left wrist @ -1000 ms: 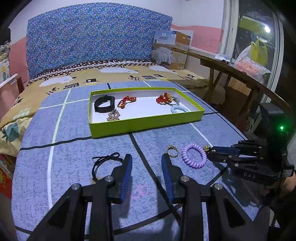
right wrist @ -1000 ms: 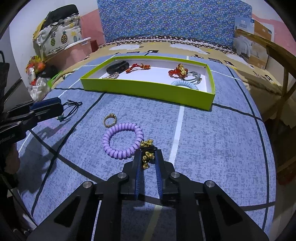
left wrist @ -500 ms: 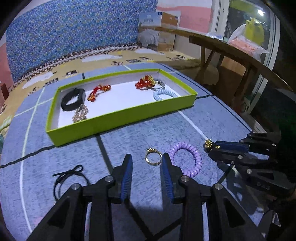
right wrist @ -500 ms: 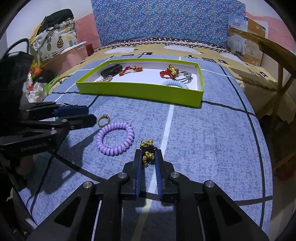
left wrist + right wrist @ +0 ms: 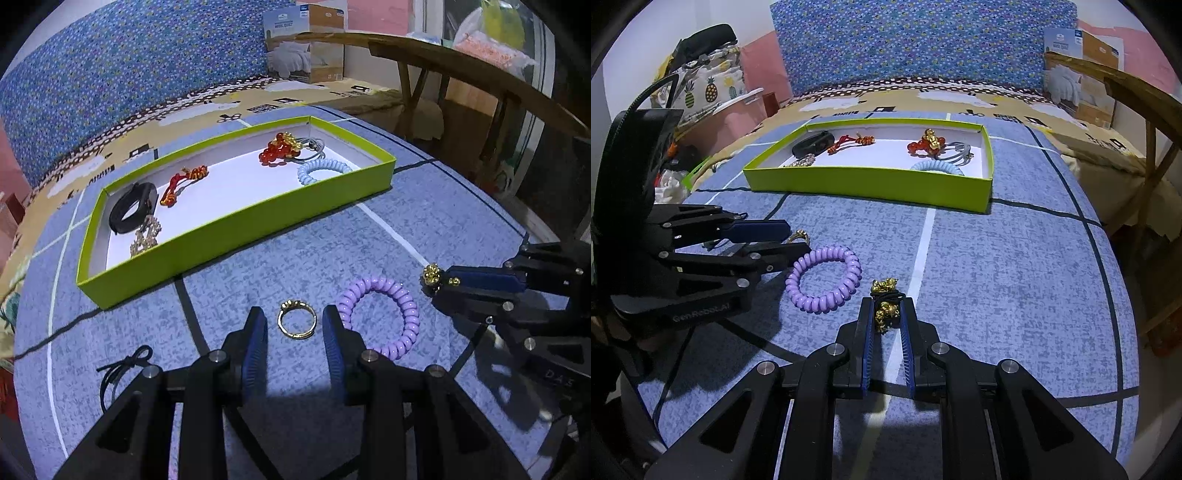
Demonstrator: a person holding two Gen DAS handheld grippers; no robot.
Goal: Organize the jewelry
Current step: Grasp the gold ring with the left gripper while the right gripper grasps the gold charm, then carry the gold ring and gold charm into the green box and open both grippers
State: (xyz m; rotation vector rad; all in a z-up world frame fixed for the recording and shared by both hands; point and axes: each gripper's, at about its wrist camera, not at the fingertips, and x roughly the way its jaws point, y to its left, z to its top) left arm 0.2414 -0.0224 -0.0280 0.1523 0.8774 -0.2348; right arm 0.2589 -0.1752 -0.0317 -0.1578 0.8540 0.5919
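Note:
A green tray (image 5: pixel 236 225) (image 5: pixel 871 182) on the blue bedspread holds several pieces of jewelry. My left gripper (image 5: pixel 295 326) is open, its fingertips either side of a gold ring (image 5: pixel 296 324) lying on the cloth. A purple coil bracelet (image 5: pixel 384 317) (image 5: pixel 824 278) lies just right of the ring. My right gripper (image 5: pixel 885 308) is shut on a gold-beaded hair tie (image 5: pixel 884 308) and holds it low over the cloth; the gripper also shows in the left wrist view (image 5: pixel 439 280). In the right wrist view the left gripper (image 5: pixel 786 236) hides most of the ring.
A black cord (image 5: pixel 122 373) lies on the cloth at the left. Inside the tray are a black band (image 5: pixel 133 210), a red knot (image 5: pixel 184 179), red beads (image 5: pixel 279 147) and a pale blue coil (image 5: pixel 321 170). A wooden chair (image 5: pixel 461 74) stands at the right bed edge.
My left gripper has moved forward and right, from near the black cord to around the gold ring. My right gripper has stayed shut on the gold hair tie and lifted it slightly.

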